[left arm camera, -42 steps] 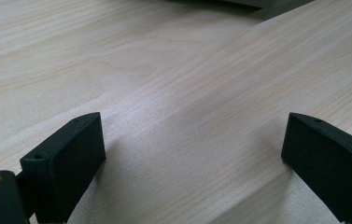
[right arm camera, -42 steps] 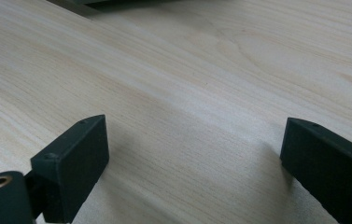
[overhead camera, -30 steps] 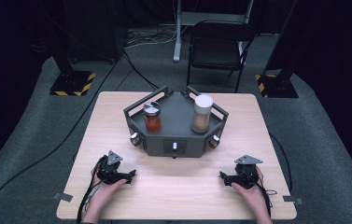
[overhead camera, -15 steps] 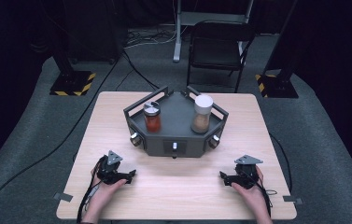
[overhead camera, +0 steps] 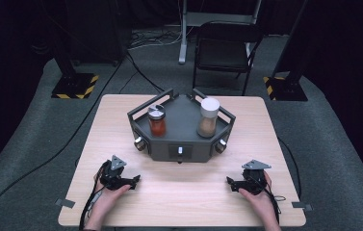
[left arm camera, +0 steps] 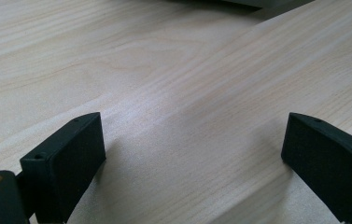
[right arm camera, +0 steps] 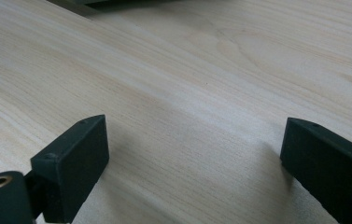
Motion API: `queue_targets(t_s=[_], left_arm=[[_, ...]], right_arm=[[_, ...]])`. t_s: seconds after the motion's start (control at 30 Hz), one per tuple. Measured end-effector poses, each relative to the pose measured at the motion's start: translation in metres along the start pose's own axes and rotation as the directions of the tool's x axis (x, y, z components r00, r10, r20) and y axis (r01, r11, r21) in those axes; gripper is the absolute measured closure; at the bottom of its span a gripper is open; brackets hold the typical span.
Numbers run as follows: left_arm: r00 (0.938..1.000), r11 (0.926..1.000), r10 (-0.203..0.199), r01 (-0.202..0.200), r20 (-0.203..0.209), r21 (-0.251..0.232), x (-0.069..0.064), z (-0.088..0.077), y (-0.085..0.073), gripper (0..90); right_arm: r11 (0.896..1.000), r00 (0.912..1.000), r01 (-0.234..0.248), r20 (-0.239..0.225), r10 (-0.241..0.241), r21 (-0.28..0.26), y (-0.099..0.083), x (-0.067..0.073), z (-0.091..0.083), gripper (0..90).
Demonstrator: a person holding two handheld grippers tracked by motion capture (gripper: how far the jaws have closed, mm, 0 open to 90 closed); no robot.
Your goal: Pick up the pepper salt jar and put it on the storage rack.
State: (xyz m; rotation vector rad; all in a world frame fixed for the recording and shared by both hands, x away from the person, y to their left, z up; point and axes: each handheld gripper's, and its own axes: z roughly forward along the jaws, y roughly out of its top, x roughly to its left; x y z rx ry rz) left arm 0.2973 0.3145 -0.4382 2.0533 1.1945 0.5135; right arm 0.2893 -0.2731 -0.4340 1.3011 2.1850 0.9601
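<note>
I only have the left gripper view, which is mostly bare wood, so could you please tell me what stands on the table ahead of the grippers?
Observer: A dark tray sits mid-table, holding a jar with reddish contents and a white-capped jar of brown powder.
Operator: Thank you. Where is the other gripper?
Observer: The right gripper rests low over the table's near right side, apart from the tray.
Operator: Is it holding anything?
Observer: No, its jaws stand wide open over bare wood.
</note>
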Motion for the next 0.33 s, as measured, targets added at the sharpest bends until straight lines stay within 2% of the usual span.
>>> queue_targets(t_s=[0.33], left_arm=[[1.0,1.0,0.0,0.0,0.0,0.0,0.0001,0.0,0.0,5.8]], right_arm=[[1.0,1.0,0.0,0.0,0.0,0.0,0.0,0.0,0.0,7.4]])
